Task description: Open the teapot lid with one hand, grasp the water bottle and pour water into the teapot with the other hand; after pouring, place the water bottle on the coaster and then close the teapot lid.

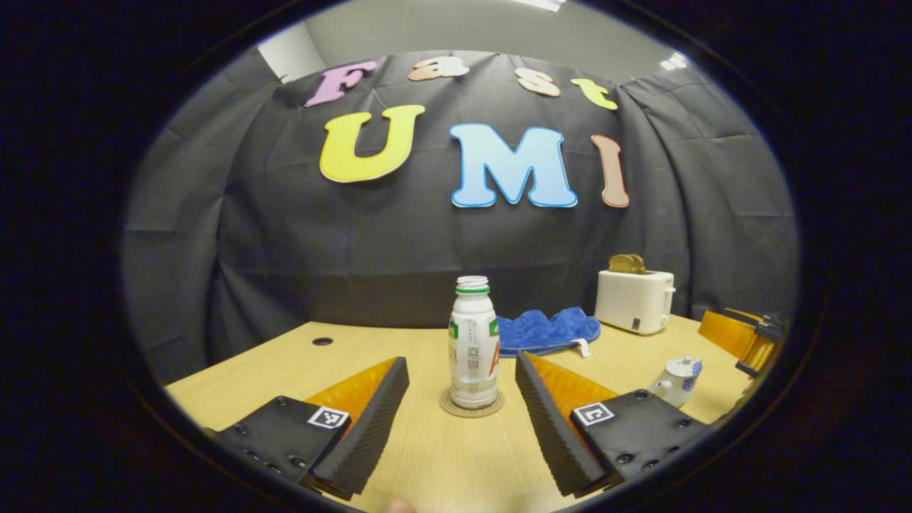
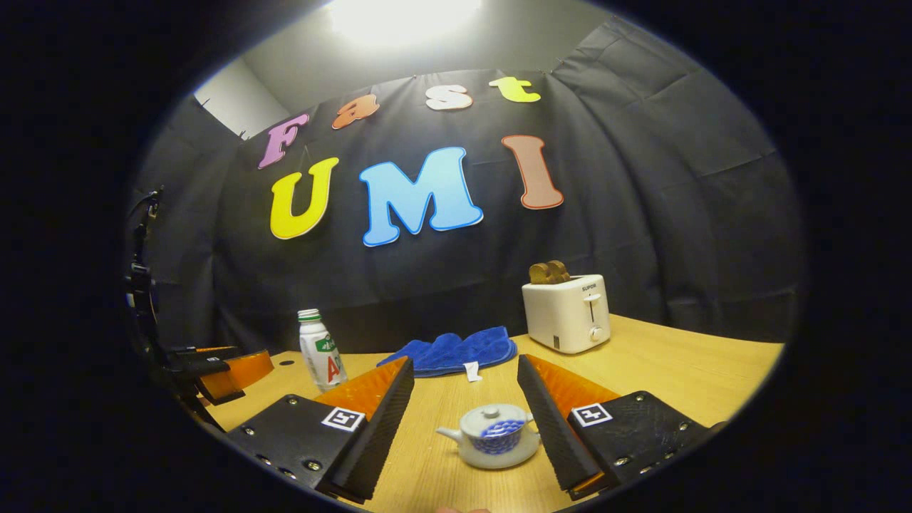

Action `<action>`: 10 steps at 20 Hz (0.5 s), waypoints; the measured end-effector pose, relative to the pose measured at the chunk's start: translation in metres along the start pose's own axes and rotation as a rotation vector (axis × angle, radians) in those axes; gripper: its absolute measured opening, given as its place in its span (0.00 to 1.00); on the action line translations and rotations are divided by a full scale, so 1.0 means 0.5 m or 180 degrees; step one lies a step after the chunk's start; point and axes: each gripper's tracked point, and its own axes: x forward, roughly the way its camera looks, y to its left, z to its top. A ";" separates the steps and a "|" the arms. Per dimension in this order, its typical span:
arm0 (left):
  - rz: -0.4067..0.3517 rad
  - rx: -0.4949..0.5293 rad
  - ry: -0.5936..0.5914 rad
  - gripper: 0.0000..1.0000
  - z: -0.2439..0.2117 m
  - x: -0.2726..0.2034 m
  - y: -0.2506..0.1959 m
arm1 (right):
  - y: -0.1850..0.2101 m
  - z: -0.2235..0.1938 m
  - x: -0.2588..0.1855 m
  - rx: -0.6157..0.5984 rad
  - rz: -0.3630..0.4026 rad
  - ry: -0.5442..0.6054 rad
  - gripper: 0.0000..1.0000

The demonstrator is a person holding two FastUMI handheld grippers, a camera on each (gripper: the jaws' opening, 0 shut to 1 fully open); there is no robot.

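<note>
A white water bottle (image 1: 473, 345) with a green neck ring stands upright on a round coaster (image 1: 471, 407), ahead of my left gripper (image 1: 462, 413). That gripper is open, its fingers well apart on either side of the bottle's base and short of it. A small white teapot (image 2: 495, 436) with blue pattern sits on the table with its lid on, between the fingers of my open right gripper (image 2: 467, 419), nothing touching it. The teapot (image 1: 677, 379) also appears at the right in the left gripper view. The bottle (image 2: 322, 350) stands far left in the right gripper view.
A white toaster (image 2: 568, 311) with bread in it stands at the back of the wooden table (image 2: 677, 370). A blue cloth (image 2: 456, 351) lies in front of the wall. The other gripper (image 2: 214, 370) is at the left, and another (image 1: 744, 335) at the right edge.
</note>
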 end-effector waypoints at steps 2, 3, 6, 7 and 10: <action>-0.0033 -0.0058 0.0008 1.00 -0.019 -0.036 -0.019 | 0.013 -0.008 -0.029 -0.0103 0.0016 0.0033 0.90; -0.0024 -0.0071 0.0021 1.00 -0.027 -0.052 -0.023 | 0.020 -0.010 -0.040 -0.0157 0.0024 0.0039 0.90; -0.0022 -0.0019 0.0014 1.00 -0.049 -0.093 -0.047 | 0.035 -0.020 -0.068 -0.0271 0.0042 0.0053 0.90; -0.0020 0.0017 -0.0019 1.00 -0.047 -0.100 -0.054 | 0.037 -0.024 -0.072 -0.0314 0.0029 0.0049 0.90; -0.0022 0.0036 -0.0064 1.00 -0.053 -0.111 -0.069 | 0.049 -0.047 -0.076 -0.0393 0.0024 0.0105 0.90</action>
